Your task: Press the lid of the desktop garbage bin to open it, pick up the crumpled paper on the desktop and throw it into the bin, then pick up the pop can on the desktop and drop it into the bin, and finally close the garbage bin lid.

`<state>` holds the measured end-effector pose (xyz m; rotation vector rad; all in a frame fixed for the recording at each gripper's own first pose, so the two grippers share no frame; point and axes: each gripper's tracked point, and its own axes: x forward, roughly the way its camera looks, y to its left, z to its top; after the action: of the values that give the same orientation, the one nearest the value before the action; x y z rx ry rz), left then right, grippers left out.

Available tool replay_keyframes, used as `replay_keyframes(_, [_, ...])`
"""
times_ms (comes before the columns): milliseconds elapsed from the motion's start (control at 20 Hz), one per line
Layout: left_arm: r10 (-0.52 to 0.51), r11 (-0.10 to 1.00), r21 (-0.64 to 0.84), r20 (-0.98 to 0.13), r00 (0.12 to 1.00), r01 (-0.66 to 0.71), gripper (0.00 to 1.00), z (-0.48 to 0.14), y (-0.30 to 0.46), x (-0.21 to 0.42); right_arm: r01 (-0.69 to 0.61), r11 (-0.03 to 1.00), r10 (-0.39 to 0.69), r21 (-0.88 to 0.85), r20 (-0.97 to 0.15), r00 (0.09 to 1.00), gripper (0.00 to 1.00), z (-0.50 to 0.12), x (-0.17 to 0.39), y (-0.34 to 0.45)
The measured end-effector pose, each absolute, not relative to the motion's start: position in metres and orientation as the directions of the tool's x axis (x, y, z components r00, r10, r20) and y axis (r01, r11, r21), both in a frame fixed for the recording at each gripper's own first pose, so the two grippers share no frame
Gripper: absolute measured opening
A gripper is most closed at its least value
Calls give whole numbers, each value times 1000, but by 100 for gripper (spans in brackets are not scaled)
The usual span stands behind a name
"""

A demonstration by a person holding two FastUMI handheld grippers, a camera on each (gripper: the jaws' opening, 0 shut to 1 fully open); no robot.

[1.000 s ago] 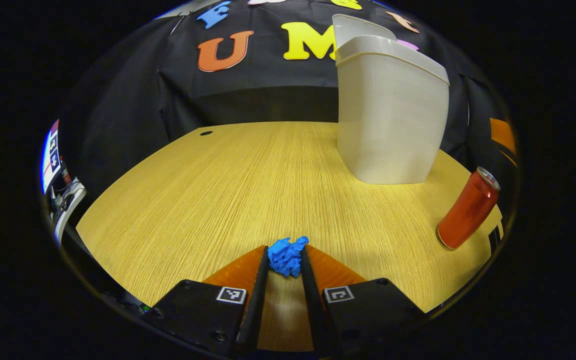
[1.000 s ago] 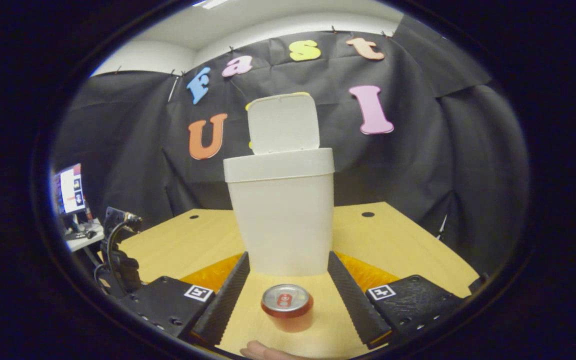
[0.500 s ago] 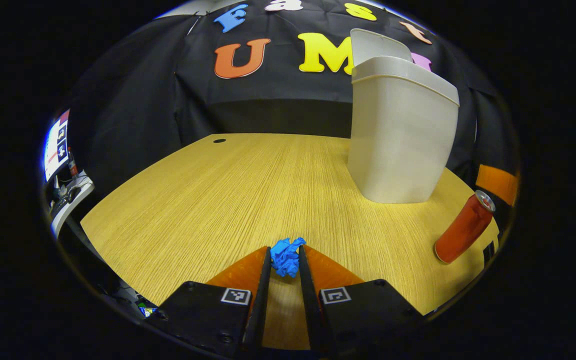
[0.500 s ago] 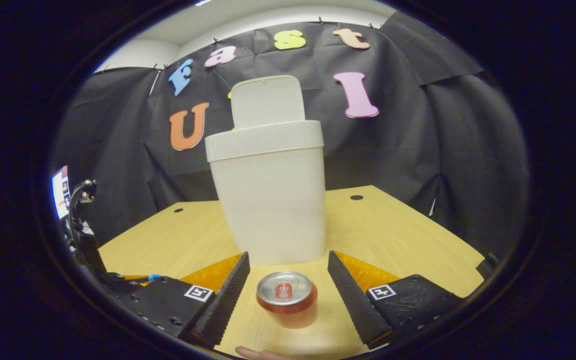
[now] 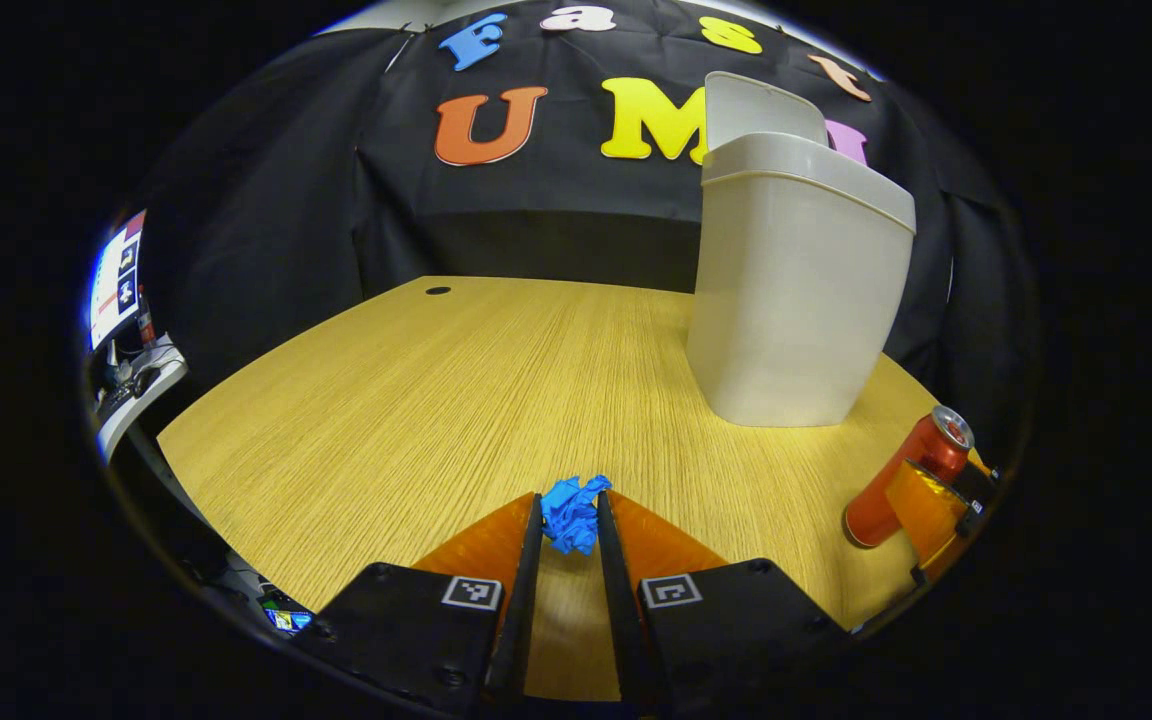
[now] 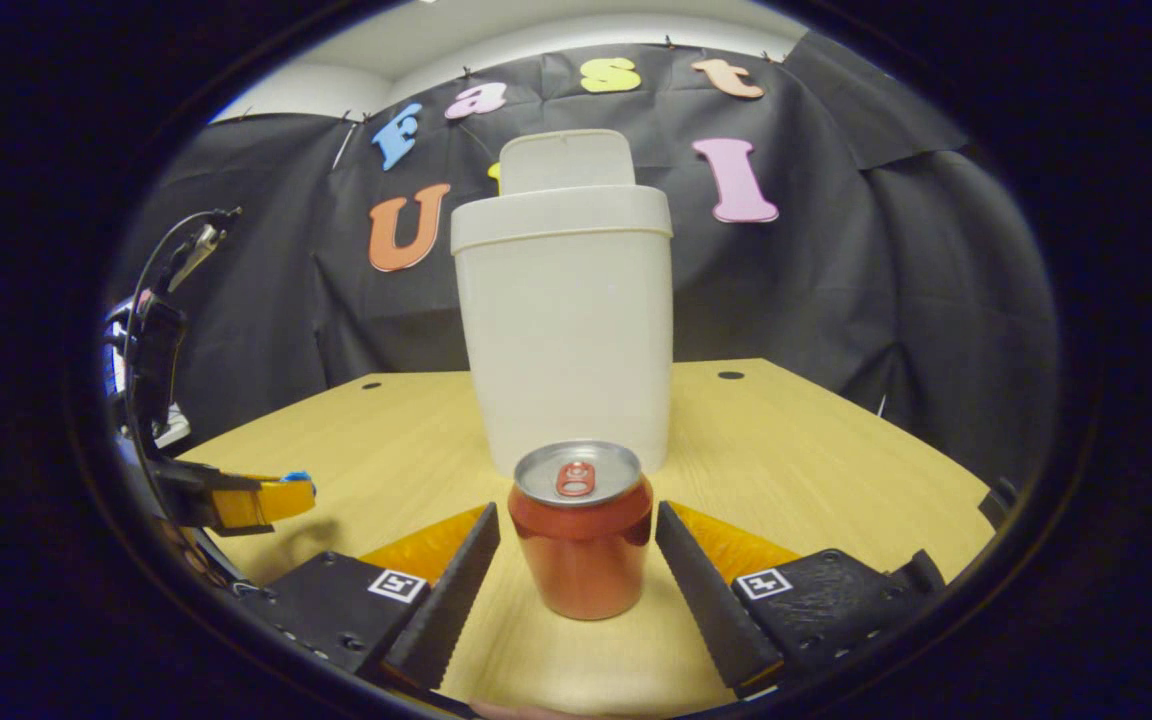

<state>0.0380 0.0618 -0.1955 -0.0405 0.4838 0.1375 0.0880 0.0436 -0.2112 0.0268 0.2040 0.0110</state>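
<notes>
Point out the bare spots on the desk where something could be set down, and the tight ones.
Bare: the wide stretch of desk left of the bin, running back to the cable hole. Also the strip right of the bin toward the other hole. Crowded: in front of the bin, where the can stands between the right gripper fingers.

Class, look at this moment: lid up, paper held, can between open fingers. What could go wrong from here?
1. The left gripper pinches the blue crumpled paper only at its fingertips, so the paper might slip on the way to the bin.
2. The right gripper straddles the upright pop can without touching; an uneven close could tip it.
3. Both loads share one opening under the raised lid; the grippers might collide.
</notes>
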Motion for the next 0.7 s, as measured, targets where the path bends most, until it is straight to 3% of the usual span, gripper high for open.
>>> replay_keyframes(150, [123,990,-9,-476,871,-144,36,-200,59,38,-7,1000,8,6,-211,977,96,-226,91,38])
replay_keyframes(200, [124,990,-5,-480,869,-144,41,-200,58,38,-24,1000,27,19,-218,976,93,-228,91,39])
replay_keyframes(250, [125,989,-5,-481,868,-145,33,-201,57,40,-41,999,46,28,-226,973,89,-232,92,45])
replay_keyframes(300, [124,989,-6,-485,866,-145,41,-202,55,41,-42,999,47,26,-245,968,87,-236,93,46])
replay_keyframes(350, [124,989,-6,-485,866,-145,37,-201,53,43,-51,998,57,30,-266,962,81,-244,94,46])
replay_keyframes(700, [163,986,37,-432,887,-163,37,-182,60,41,-76,997,79,23,-177,981,78,-202,85,44])
